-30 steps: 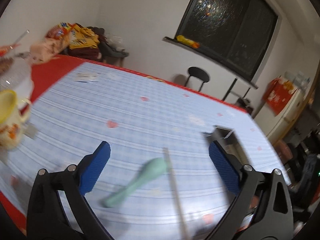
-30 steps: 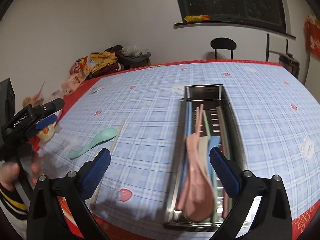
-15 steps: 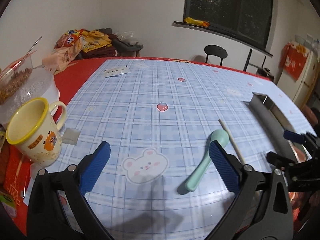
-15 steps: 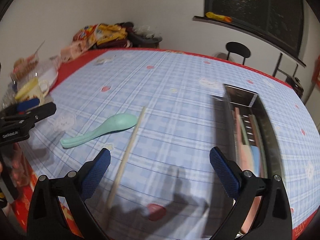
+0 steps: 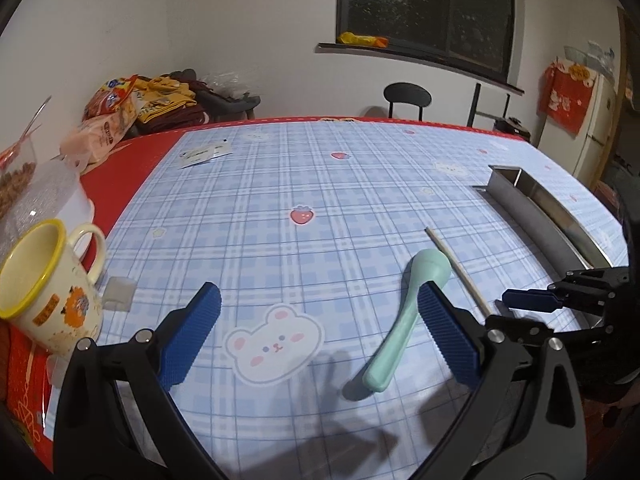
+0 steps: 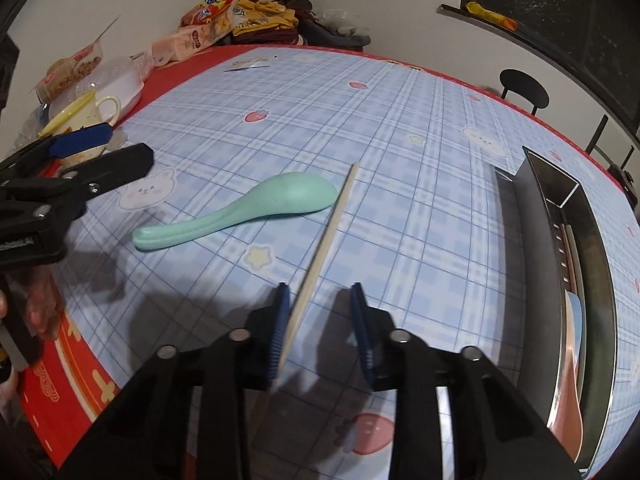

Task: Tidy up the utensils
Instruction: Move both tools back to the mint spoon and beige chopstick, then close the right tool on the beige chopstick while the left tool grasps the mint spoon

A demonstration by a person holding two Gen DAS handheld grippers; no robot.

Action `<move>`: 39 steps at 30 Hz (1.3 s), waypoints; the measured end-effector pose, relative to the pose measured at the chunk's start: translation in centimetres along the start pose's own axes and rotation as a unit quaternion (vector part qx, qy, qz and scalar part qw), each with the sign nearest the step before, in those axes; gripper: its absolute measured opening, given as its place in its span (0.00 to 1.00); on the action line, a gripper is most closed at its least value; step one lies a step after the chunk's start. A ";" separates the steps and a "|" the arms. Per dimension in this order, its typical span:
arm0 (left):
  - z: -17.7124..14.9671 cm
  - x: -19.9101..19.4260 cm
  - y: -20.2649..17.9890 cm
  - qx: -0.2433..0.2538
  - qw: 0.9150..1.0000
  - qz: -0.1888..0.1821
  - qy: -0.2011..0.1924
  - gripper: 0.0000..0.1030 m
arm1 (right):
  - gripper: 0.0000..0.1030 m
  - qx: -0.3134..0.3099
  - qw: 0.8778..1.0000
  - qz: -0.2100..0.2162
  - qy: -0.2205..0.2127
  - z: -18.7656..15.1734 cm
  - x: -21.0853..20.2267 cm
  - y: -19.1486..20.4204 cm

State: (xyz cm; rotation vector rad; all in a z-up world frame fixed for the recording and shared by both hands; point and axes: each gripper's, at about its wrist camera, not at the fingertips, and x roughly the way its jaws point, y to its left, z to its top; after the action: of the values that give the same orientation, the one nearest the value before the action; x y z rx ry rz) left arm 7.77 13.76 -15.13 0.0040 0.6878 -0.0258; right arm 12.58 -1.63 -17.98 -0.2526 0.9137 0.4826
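While the right tool point(image 6: 319, 322) has just been narrowing its jaws around the chopstick point(image 6: 320, 256), one pad point(image 6: 281, 328) touches the stick and the other stands clear, so no pinch is made.
- Chopstick: flat on the table point(image 6: 420, 200), just beside the green spoon point(image 6: 240, 210).
- Tray point(image 6: 580, 248): well right, holding utensils.
- Left tool point(image 5: 316, 340): spread, over the spoon's handle.
- Advice: centre the stick, press fully, lift level.

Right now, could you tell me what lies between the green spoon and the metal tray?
A single chopstick lies between the green spoon and the metal tray, close beside the spoon's bowl; otherwise bare tablecloth. The right wrist view shows it best.
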 end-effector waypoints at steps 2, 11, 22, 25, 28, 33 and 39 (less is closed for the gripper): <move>0.2 0.4 -1.0 0.023 1.000 0.002 0.005 0.94 | 0.14 0.012 1.000 -0.004 -0.001 -0.2 -0.2 -0.6; 0.5 2.1 -5.2 0.132 0.991 0.017 0.024 0.94 | 0.06 0.069 0.997 -0.002 -0.018 -0.9 -0.4 -3.0; -0.4 5.0 -8.6 0.233 0.969 0.001 0.081 0.59 | 0.06 0.096 0.995 0.008 -0.028 -1.1 -0.6 -3.9; -0.3 5.4 -8.9 0.239 0.967 -0.005 0.086 0.52 | 0.06 0.108 0.994 0.015 -0.029 -1.3 -0.6 -4.4; 0.0 5.7 -9.0 0.238 0.967 -0.010 0.092 0.45 | 0.06 0.109 0.993 0.017 -0.030 -1.3 -0.6 -4.4; 0.2 6.2 -9.5 0.243 0.964 -0.023 0.103 0.26 | 0.06 0.115 0.993 0.025 -0.031 -1.5 -0.6 -4.7; 0.9 6.1 -8.1 0.191 0.974 -0.054 0.111 0.20 | 0.06 0.120 0.992 0.033 -0.032 -1.5 -0.7 -4.9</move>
State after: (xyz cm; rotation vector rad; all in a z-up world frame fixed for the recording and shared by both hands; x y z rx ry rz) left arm 12.86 5.54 -18.32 0.3431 0.8982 -0.2656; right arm 13.63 -6.69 -18.29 0.0111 0.9103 0.4340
